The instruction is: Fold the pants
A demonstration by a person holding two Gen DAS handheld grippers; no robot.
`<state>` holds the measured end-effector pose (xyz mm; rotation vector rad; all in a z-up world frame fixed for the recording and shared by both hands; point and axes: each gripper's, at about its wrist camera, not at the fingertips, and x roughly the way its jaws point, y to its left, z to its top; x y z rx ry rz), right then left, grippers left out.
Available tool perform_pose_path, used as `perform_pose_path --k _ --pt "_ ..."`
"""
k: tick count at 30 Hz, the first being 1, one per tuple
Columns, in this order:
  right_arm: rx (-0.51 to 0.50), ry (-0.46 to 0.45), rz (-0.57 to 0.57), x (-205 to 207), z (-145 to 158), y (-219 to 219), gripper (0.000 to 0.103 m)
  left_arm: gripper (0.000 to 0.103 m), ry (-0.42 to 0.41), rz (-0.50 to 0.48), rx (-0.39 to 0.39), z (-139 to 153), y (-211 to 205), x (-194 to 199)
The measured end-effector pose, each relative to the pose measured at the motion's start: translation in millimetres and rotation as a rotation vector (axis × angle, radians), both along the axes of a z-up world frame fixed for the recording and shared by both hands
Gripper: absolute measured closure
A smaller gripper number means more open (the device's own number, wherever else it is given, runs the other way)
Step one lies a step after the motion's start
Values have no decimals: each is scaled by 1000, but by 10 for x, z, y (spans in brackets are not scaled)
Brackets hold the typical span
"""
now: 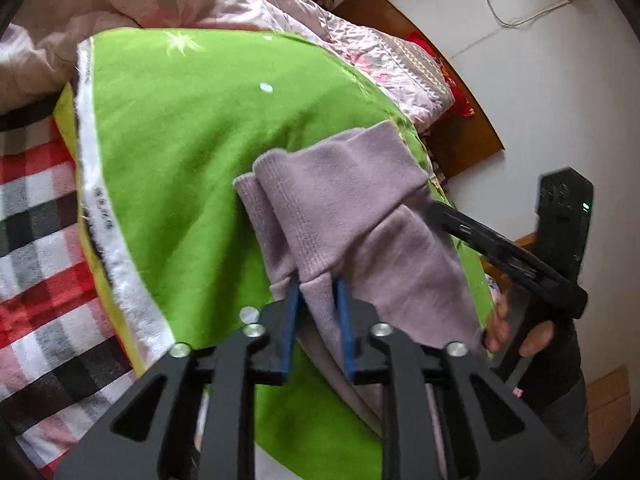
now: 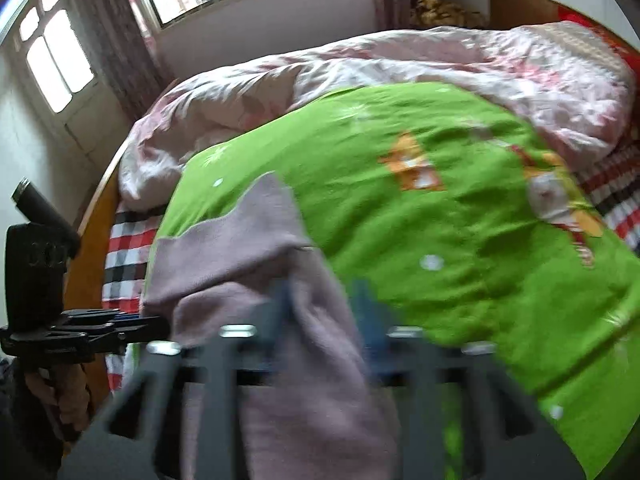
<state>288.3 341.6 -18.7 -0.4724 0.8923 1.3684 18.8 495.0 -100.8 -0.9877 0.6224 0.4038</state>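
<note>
The lilac pants (image 1: 344, 216) lay folded on the green blanket (image 1: 192, 152), cloth running between the parted left tongs (image 1: 318, 292) and parted right tongs (image 2: 324, 296), neither clamping.

The pants (image 1: 352, 216) are a soft lilac knit with ribbed cuffs, lying folded over on themselves on the green blanket (image 1: 192, 152), near the blanket's side edge. Two layers overlap in a loose bundle, the upper fold draped across the lower, with both cuff ends pointing toward the middle of the blanket. A ridge of the fabric stands up between my left fingers (image 1: 289, 320); in the right wrist view the cloth (image 2: 280, 320) is blurred.
</note>
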Motion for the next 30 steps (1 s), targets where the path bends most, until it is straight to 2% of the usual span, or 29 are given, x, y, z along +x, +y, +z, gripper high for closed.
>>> perform_pose_path --k 1,2,3,4,5,8,9,10,12,13,15,17,18,20,23,24,26,28,30 --pt "27 4 -1 -2 93 -117 43 42 39 44 47 89 -47 -30" --pt "60 2 -2 -16 209 -291 43 12 106 139 145 258 -119 -104" --pt "88 -10 -5 -68 342 -566 43 10 97 180 212 383 -200 -174" --pt "101 -26 -6 -125 412 -796 43 10 48 165 259 525 -305 -204" --pt "107 -43 -5 -189 449 -990 43 9 8 121 266 610 -389 -184" --pt "91 -104 -15 -546 432 -1835 43 8 -64 -78 245 704 -680 50" --pt "87 -88 -22 -653 396 -2069 43 8 -53 -140 252 687 -782 166" --pt "89 -33 -26 -774 332 -2344 44 8 -25 -186 267 640 -873 290" --pt "82 59 -22 -958 181 -2676 45 8 40 -235 273 507 -972 480" --pt "52 71 -26 -1101 36 -2809 45 8 70 -256 263 425 -990 565" --pt "13 84 -45 -1211 -171 -2871 45 8 134 -270 245 226 -986 685" --pt "-37 181 -55 -1315 -443 -2890 45 5 160 -271 234 94 -976 754" --pt "-2 193 -43 -1411 -439 -2960 44 4 161 -272 238 80 -987 775" --pt "6 211 -51 -1454 -417 -3065 44 4 190 -273 250 80 -1010 817" --pt "26 303 -83 -1402 -395 -3325 45 2 227 -260 263 107 -1040 851" --pt "20 300 -91 -1400 -335 -3436 46 2 254 -238 271 143 -1055 837" --pt "50 230 -132 -1392 -193 -3682 45 4 323 -156 328 338 -1144 892" --pt "120 179 -259 -1261 -18 -4045 35 4 264 -158 403 624 -1413 917" --pt "136 99 -406 -1130 79 -4360 32 3 162 -299 459 914 -1910 1086"
